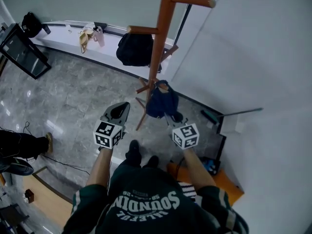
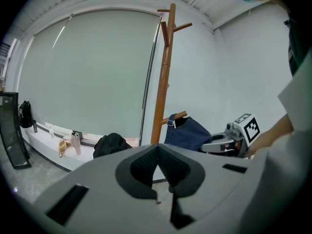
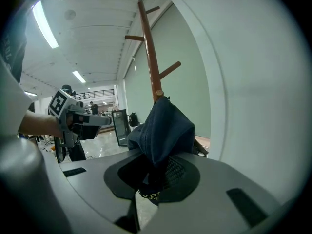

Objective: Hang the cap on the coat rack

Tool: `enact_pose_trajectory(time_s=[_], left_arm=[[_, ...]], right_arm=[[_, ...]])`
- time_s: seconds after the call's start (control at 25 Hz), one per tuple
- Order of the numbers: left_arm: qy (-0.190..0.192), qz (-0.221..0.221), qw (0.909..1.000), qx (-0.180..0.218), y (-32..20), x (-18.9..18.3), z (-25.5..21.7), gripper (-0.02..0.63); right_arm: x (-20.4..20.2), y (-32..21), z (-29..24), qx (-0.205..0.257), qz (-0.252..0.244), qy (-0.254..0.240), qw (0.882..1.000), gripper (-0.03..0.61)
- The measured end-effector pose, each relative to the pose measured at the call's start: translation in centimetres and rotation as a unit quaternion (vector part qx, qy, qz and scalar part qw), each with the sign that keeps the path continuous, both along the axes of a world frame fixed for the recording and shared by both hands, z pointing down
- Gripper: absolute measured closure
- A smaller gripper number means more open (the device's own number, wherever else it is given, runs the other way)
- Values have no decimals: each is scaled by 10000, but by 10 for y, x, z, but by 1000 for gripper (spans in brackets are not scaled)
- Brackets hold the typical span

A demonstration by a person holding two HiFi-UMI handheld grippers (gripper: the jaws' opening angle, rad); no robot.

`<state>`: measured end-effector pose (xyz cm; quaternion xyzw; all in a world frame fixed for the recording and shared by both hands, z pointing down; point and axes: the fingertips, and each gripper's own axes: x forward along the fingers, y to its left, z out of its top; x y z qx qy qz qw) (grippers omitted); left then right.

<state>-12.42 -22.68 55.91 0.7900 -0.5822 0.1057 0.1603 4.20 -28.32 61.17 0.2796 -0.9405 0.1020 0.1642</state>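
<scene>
two grippers: right gripper (image 1: 169,117) clamps cap (image 3: 163,126) at coat rack (image 1: 157,48); left gripper (image 1: 118,112) closed, empty

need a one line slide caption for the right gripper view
Right gripper clamped on a dark blue cap beside the wooden coat rack, left gripper alongside.

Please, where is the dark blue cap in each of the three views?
Head view: cap at centre, right of the coat rack pole.
Left gripper view: cap at lower middle, right of the pole.
Right gripper view: cap at centre between the jaws, below the pole.
Shared landmark: the pole.
</scene>
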Motion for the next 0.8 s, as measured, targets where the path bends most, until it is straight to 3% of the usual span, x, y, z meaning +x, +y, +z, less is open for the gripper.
enact_pose_trajectory(time_s=[0.8], left_arm=[[-3, -276, 9995, -171, 2, -36, 16, 614]], right_arm=[[-31, -45, 61, -393, 240, 528, 9975, 523]])
